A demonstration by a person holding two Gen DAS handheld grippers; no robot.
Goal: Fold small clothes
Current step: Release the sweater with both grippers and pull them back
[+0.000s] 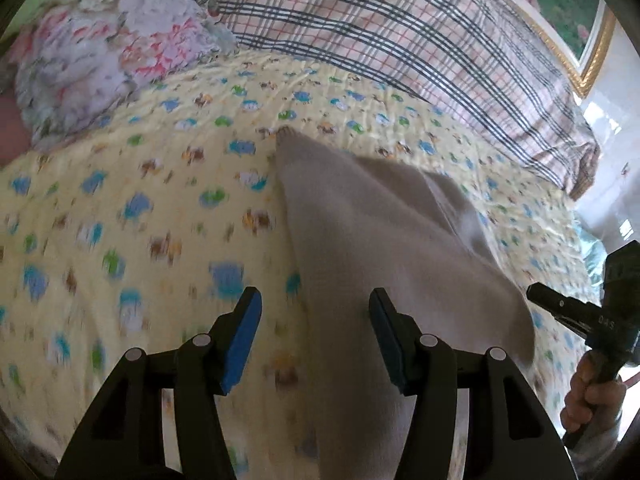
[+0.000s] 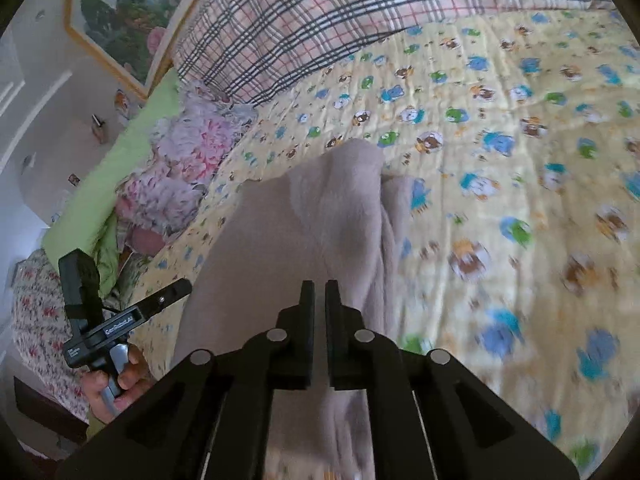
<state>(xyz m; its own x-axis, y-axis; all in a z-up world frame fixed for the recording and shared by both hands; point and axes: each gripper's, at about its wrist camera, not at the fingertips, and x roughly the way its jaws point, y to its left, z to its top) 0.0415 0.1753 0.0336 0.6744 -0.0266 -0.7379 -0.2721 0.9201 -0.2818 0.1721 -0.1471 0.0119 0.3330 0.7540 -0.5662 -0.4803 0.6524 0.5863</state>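
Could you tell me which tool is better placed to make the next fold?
Right, probably: the right tool is shut on the garment, lifting it. The left tool is open, gripping nothing.

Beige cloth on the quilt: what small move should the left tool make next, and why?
Probably lower the left tool and close it on the beige cloth. Its jaws stand wide open over the cloth's near edge, gripping nothing, while the right tool looks nearly shut, seemingly pinching the cloth, which is rumpled on the quilt.
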